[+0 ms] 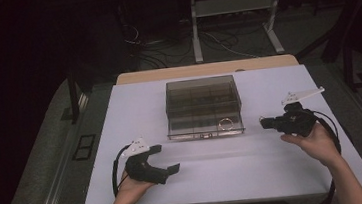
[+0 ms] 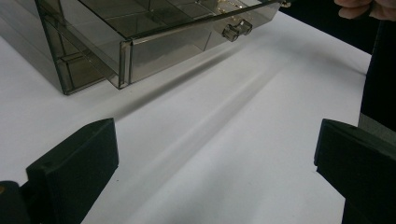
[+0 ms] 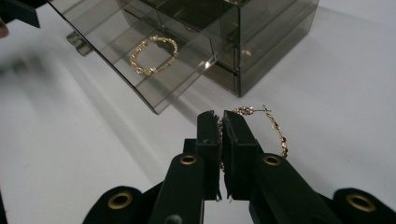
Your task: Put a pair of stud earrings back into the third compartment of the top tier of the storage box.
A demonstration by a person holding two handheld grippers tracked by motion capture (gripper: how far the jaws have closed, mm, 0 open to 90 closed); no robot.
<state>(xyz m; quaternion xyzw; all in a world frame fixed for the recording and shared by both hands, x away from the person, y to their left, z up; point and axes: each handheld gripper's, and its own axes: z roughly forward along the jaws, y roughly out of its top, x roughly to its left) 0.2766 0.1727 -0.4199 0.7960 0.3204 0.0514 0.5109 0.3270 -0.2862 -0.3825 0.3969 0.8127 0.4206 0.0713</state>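
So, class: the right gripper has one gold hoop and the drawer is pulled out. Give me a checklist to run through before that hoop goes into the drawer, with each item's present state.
1. Right gripper shut on the held hoop: ok.
2. Drawer of the clear box pulled out: ok.
3. First hoop already lies in the drawer: ok.
4. Held hoop above the drawer: not ok, it is beside the box, over the table.
5. Left gripper open and away from the drawer: ok.
6. Free room in the drawer beside the first hoop: ok.
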